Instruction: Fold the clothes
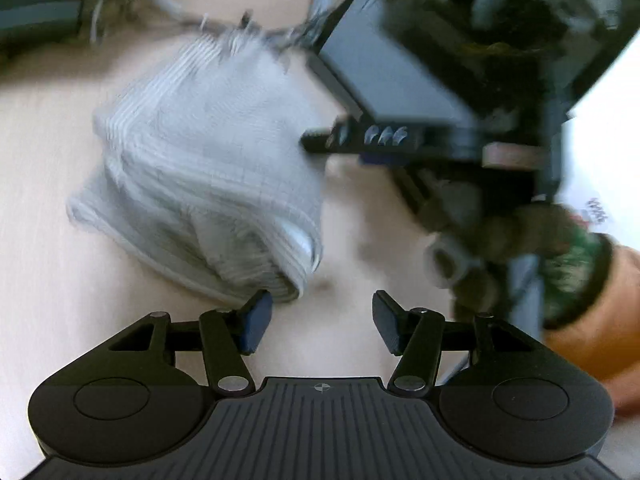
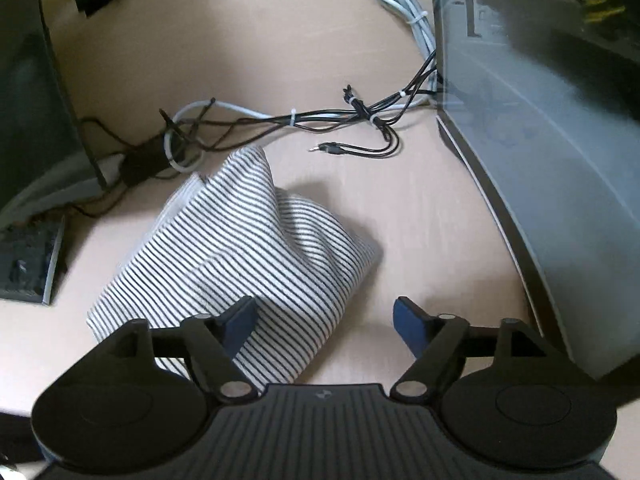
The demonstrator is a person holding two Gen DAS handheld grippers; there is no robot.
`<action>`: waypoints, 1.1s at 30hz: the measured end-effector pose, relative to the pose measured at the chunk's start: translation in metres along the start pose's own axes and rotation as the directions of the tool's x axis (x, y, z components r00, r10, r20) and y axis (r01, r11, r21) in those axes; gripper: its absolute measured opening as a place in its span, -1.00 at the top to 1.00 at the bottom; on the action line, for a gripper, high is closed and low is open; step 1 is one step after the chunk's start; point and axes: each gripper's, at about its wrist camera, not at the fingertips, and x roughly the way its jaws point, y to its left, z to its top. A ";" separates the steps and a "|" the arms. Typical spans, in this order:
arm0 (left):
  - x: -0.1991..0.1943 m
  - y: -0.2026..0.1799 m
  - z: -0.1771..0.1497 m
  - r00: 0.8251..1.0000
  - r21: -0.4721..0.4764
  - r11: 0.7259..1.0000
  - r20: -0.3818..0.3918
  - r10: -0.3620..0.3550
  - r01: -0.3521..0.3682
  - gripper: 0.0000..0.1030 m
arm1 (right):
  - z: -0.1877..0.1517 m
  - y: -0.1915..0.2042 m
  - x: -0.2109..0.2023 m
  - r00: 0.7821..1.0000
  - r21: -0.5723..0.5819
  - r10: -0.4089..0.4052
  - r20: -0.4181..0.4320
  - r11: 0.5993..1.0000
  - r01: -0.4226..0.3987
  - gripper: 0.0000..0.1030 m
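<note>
on the pale surface (image 2: 280, 40) a folded striped garment (image 2: 256, 248) lies bunched beside tangled cables (image 2: 320, 118), while left gripper (image 1: 322, 322) and right gripper (image 2: 324, 324) hover with fingers apart, gripping nothing.

A striped garment (image 2: 240, 256), white with thin dark lines, lies bunched and partly folded on the pale tabletop (image 2: 280, 40), just ahead and left of the right claw (image 2: 324, 328), rumpled into 2 soft humps.
</note>
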 end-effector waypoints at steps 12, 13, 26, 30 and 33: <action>0.040 0.061 0.091 0.959 -0.071 0.963 0.099 0.267 -0.260 -0.59 | -0.023 -0.021 0.013 0.979 0.242 0.191 -0.066 0.955 -0.171 -0.70; 0.052 0.065 0.091 0.960 -0.063 0.962 0.074 0.270 -0.266 -0.54 | -0.022 -0.020 0.013 0.980 0.228 0.189 -0.065 0.959 -0.169 -0.70; 0.038 0.054 0.033 0.974 -0.189 0.962 0.068 0.215 -0.199 -0.28 | 0.019 -0.001 0.029 0.994 -0.101 0.084 -0.068 0.991 -0.091 -0.51; 0.031 0.039 0.011 0.992 -0.269 0.960 0.073 0.100 -0.077 -0.28 | 0.028 0.023 0.029 1.000 -0.300 0.019 0.002 0.954 -0.018 -0.51; 0.031 0.028 -0.001 0.997 -0.271 0.962 0.067 0.031 -0.012 -0.28 | 0.030 0.036 0.020 0.998 -0.375 -0.008 0.058 0.926 0.030 -0.51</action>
